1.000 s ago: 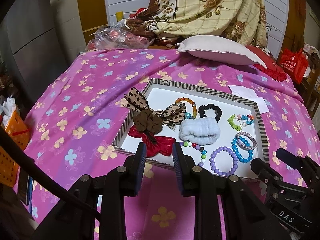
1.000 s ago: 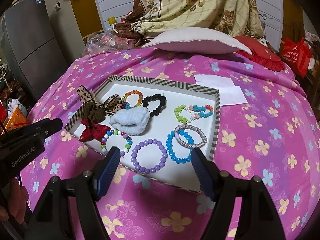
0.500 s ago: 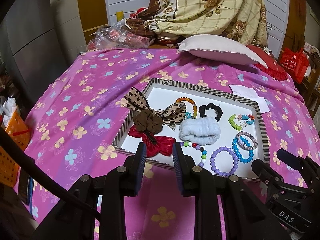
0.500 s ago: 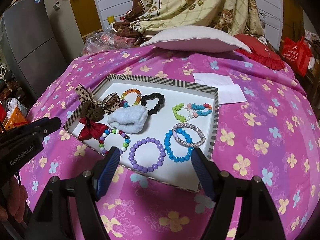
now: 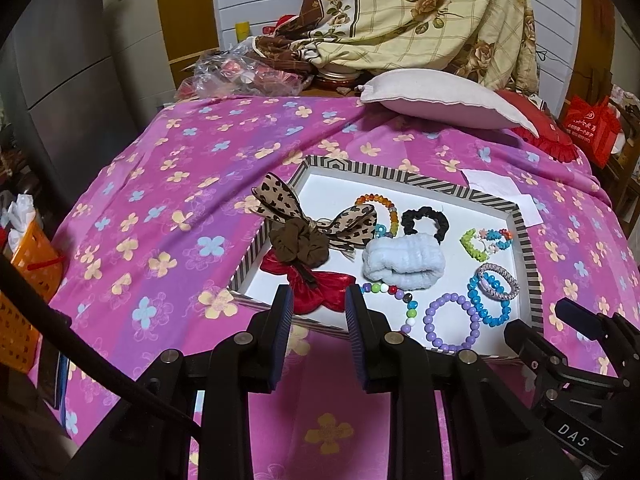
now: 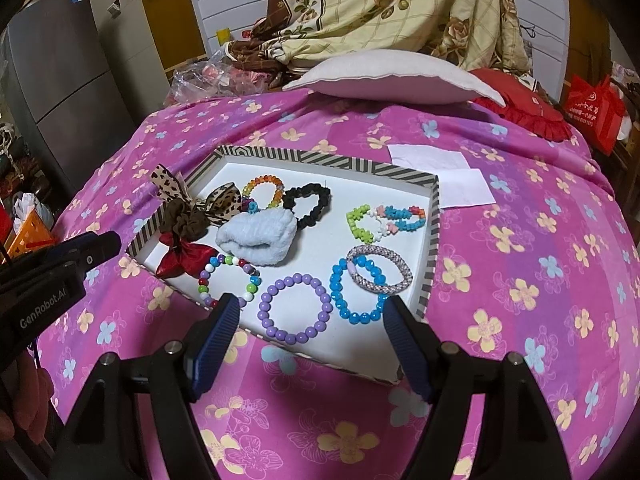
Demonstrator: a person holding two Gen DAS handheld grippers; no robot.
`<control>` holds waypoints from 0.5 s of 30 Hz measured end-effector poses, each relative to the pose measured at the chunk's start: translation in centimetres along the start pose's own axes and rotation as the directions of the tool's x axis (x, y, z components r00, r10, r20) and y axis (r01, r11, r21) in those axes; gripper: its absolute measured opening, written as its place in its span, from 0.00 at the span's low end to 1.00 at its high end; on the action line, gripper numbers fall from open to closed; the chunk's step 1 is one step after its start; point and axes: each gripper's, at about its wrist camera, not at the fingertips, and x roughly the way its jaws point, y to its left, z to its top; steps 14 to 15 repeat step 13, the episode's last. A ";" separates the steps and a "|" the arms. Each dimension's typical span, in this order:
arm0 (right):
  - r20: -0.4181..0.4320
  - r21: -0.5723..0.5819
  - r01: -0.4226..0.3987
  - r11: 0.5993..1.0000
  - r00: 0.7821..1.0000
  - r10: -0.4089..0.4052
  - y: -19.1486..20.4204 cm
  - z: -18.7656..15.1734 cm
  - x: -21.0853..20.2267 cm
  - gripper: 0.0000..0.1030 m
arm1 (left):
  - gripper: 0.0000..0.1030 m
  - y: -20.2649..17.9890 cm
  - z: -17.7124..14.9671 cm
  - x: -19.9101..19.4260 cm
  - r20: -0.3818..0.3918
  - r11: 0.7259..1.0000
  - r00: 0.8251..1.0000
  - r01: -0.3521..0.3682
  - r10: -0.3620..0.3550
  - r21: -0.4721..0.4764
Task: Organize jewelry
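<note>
A striped-rim white tray (image 5: 526, 248) (image 6: 434, 224) lies on the pink flowered cloth. It holds a leopard bow (image 5: 280, 200), brown scrunchie (image 5: 298, 242), red bow (image 5: 320, 288), pale blue scrunchie (image 6: 258, 236), black scrunchie (image 6: 308, 204), purple bead bracelet (image 6: 294, 308), blue bead bracelet (image 6: 356, 292) and other bracelets. My left gripper (image 5: 316, 308) hovers before the tray's near left edge, jaws a narrow gap apart, empty. My right gripper (image 6: 308, 320) is wide open and empty above the tray's near edge, over the purple bracelet.
A white pillow (image 5: 444, 96) and red cushion (image 5: 536, 128) lie at the back, with a draped floral blanket (image 5: 420, 12) and plastic bags (image 5: 240, 74). White paper (image 6: 448, 178) lies right of the tray. An orange basket (image 5: 28, 276) stands at the left.
The right gripper has edged forward toward the tray, so the bracelets sit slightly lower between its jaws. The left gripper has hardly moved.
</note>
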 end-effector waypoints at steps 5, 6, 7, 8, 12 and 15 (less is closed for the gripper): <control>0.000 0.000 0.000 1.000 1.000 0.000 0.0 -0.1 0.0 0.75 | 0.45 -0.1 0.0 -0.1 0.013 1.000 1.000 0.003 -0.003 0.003; 0.001 0.001 0.000 1.000 1.000 0.000 0.1 0.0 0.0 0.75 | 0.45 0.0 0.0 -0.1 0.018 1.000 1.000 0.007 -0.008 0.005; 0.003 0.001 -0.001 1.000 1.000 0.001 -0.1 -0.1 -0.1 0.75 | 0.45 0.2 -0.1 -0.1 0.025 1.000 1.000 0.010 -0.010 0.008; 0.006 0.005 -0.002 1.000 1.000 0.002 -0.2 -0.1 -0.1 0.75 | 0.45 0.2 -0.2 0.0 0.028 1.000 1.000 0.006 -0.006 0.011; 0.028 0.023 0.007 1.000 1.000 -0.007 -1.6 -0.2 -0.9 0.76 | 0.45 0.6 -0.3 0.2 0.006 1.000 1.000 0.005 -0.005 0.004; 0.031 0.024 0.026 0.999 0.999 -0.027 -2.5 -0.3 -1.0 0.76 | 0.45 1.1 -0.4 0.4 -0.011 1.000 1.000 0.012 -0.012 -0.009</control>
